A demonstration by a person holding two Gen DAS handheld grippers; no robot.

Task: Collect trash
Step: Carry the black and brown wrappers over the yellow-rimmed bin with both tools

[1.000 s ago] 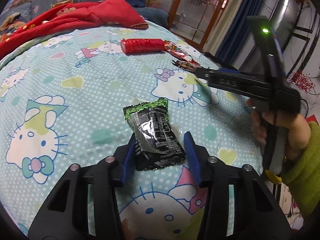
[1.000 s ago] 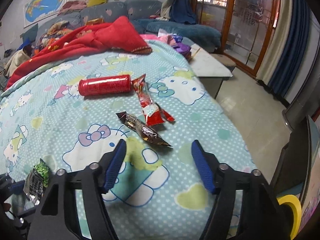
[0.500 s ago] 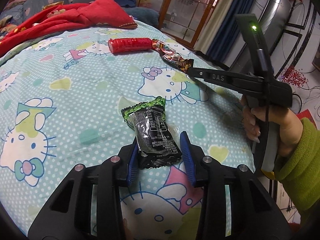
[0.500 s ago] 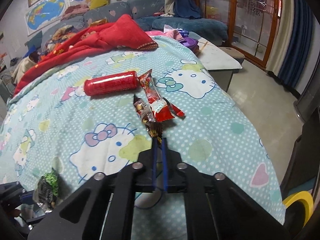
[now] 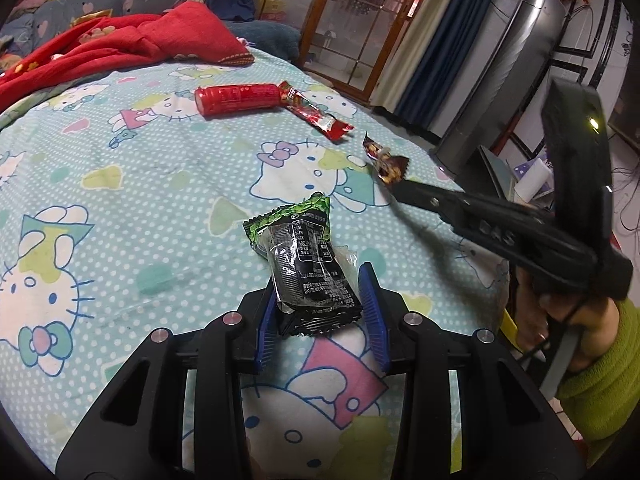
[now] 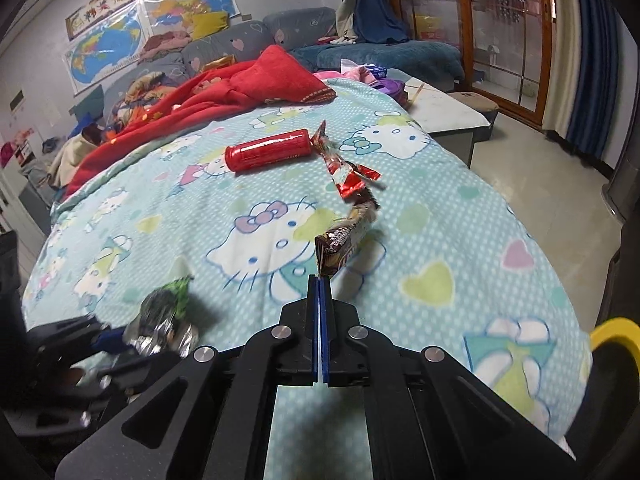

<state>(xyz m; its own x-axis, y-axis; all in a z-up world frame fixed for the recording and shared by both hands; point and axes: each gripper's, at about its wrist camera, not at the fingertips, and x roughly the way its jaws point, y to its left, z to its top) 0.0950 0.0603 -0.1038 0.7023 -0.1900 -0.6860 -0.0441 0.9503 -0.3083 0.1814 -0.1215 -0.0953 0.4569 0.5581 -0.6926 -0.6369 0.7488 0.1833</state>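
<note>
My left gripper (image 5: 320, 304) is shut on a black and green snack packet (image 5: 304, 256), its blue pads against the packet's lower sides just above the Hello Kitty bed cover (image 5: 120, 184). The packet (image 6: 160, 316) also shows in the right wrist view, in the left gripper at lower left. My right gripper (image 6: 320, 280) is shut on the end of a brown candy wrapper (image 6: 344, 240), which hangs in the air above the cover. In the left wrist view this wrapper (image 5: 386, 160) sticks up from the right gripper (image 5: 394, 186). A red can (image 6: 268, 152) and a red wrapper (image 6: 344, 172) lie farther back.
A red blanket (image 6: 248, 88) is bunched at the far end of the bed, with a grey sofa (image 6: 240, 40) behind. A low white table (image 6: 444, 112) stands off the bed's right edge. A hand in a green sleeve (image 5: 592, 360) holds the right gripper.
My right gripper closed on the brown wrapper and lifted it off the cover, away from the red wrapper. My left jaws narrowed onto the black and green packet.
</note>
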